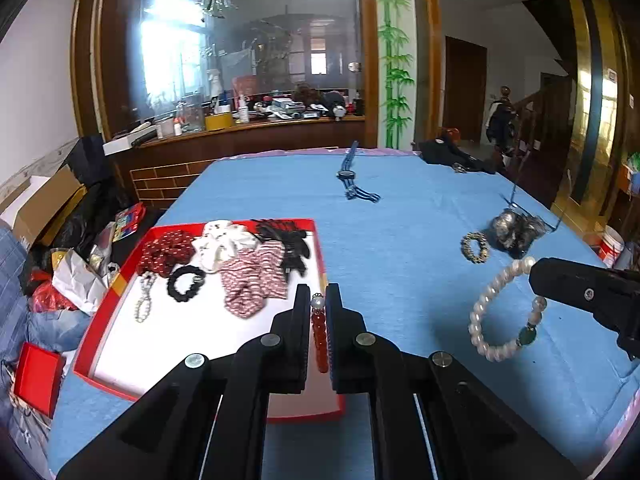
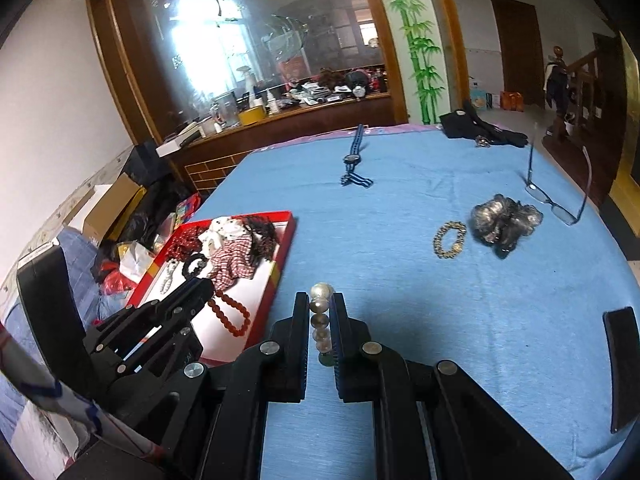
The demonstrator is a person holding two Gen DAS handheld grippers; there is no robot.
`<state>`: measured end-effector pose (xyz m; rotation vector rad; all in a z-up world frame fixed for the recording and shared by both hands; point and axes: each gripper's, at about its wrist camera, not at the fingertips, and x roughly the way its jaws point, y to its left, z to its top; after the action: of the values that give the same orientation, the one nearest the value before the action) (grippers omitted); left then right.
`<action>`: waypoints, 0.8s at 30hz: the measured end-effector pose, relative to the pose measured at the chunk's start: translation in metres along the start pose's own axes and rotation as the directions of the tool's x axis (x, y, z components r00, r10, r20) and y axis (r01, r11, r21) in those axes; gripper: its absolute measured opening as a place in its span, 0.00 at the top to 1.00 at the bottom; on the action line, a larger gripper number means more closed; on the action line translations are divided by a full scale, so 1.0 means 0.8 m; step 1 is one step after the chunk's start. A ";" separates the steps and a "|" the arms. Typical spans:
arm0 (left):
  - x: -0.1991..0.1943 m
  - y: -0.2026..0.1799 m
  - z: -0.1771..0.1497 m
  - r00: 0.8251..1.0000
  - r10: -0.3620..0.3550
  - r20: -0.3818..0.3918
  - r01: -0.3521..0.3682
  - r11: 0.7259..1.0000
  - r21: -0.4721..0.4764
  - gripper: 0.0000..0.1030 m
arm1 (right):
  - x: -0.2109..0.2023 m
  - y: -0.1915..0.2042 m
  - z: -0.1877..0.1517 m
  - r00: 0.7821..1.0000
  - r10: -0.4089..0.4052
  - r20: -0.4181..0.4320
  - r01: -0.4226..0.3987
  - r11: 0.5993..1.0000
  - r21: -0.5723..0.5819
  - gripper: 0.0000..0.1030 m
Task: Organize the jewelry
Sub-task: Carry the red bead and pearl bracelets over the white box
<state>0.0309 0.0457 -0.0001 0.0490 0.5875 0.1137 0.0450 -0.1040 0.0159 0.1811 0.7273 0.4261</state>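
Note:
My left gripper (image 1: pixel 318 300) is shut on a red bead bracelet (image 1: pixel 320 336) and holds it over the near right part of the red-rimmed tray (image 1: pixel 120 280); the bracelet hangs below it in the right wrist view (image 2: pixel 232 314). My right gripper (image 2: pixel 321 304) is shut on a white pearl bracelet (image 2: pixel 321 320), held above the blue cloth; the bracelet dangles from it in the left wrist view (image 1: pixel 496 312). The tray holds scrunchies (image 1: pixel 248 276), a black hair tie (image 1: pixel 185 283) and a small pearl bracelet (image 1: pixel 143 300).
On the blue cloth (image 2: pixel 400 240) lie a gold bead bracelet (image 2: pixel 450 239), a grey furry hair piece (image 2: pixel 504 220), glasses (image 2: pixel 556 200), a blue watch (image 2: pixel 354 160) and a dark cloth (image 2: pixel 480 128). Boxes and bags clutter the floor at left (image 1: pixel 48 280).

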 end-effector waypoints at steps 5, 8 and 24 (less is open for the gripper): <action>-0.001 0.027 0.002 1.000 0.028 0.001 -0.028 0.999 -0.034 0.93 | 0.008 0.020 0.005 1.000 0.021 -0.012 -0.022 0.999 -0.032 0.90; 0.000 0.047 0.004 0.999 0.044 -0.001 -0.044 0.997 -0.057 0.93 | 0.013 0.034 0.010 0.999 0.040 -0.018 -0.041 0.998 -0.050 0.90; 0.022 0.174 0.012 0.991 0.120 -0.066 -0.129 0.979 -0.158 0.93 | 0.089 0.107 0.034 0.978 0.153 -0.145 -0.168 0.981 -0.101 0.90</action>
<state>0.0379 0.1857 0.0088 -0.0759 0.6299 0.2855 0.0839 0.0039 0.0192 0.1056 0.8238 0.6373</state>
